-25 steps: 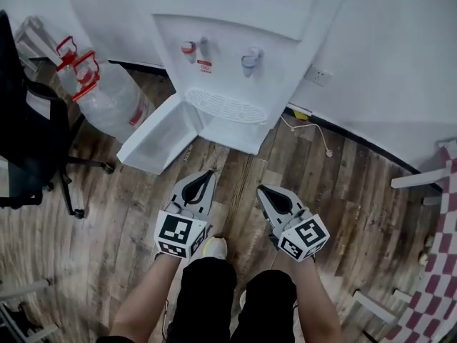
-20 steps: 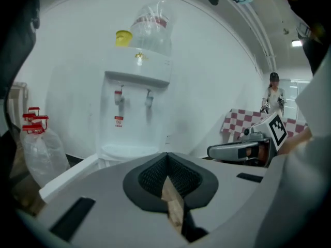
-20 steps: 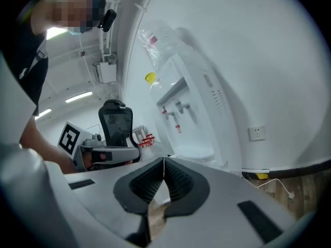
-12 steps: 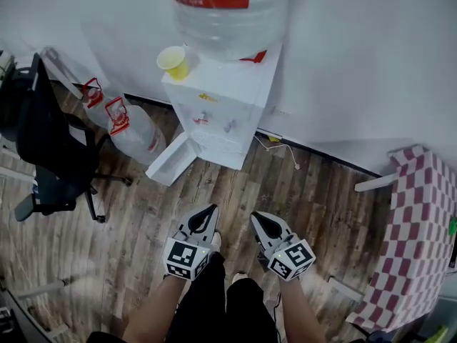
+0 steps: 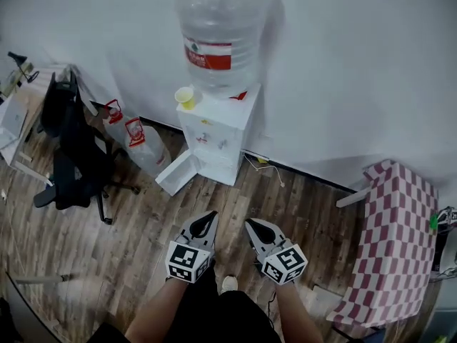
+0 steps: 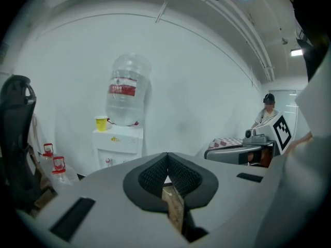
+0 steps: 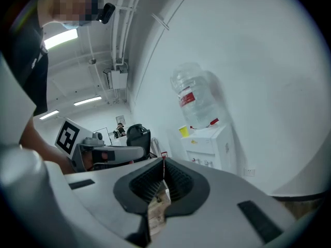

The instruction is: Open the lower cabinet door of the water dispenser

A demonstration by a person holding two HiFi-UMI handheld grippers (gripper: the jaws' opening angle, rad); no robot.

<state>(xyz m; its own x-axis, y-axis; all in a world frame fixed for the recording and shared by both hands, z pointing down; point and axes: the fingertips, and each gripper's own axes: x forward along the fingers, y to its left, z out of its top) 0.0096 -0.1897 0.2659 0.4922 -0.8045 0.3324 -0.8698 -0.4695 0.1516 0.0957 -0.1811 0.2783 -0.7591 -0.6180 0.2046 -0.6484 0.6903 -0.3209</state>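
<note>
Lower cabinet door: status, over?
Left tool and right tool both shut, empty, well back from dispenser. Lower cabinet door stands open. Jugs and chair off to the side, path unblocked.

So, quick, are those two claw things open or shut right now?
Left gripper: closed, holding nothing.
Right gripper: closed, holding nothing.

**Camera set-up**

Head view: high up, looking steeply down on the floor (image 5: pixel 128 249), with the water dispenser (image 5: pixel 214 138) far off at 12 o'clock. Both gripper views: near level and distant, sharing that dispenser. It sits at 9 o'clock in the left, 2 o'clock in the right.
</note>
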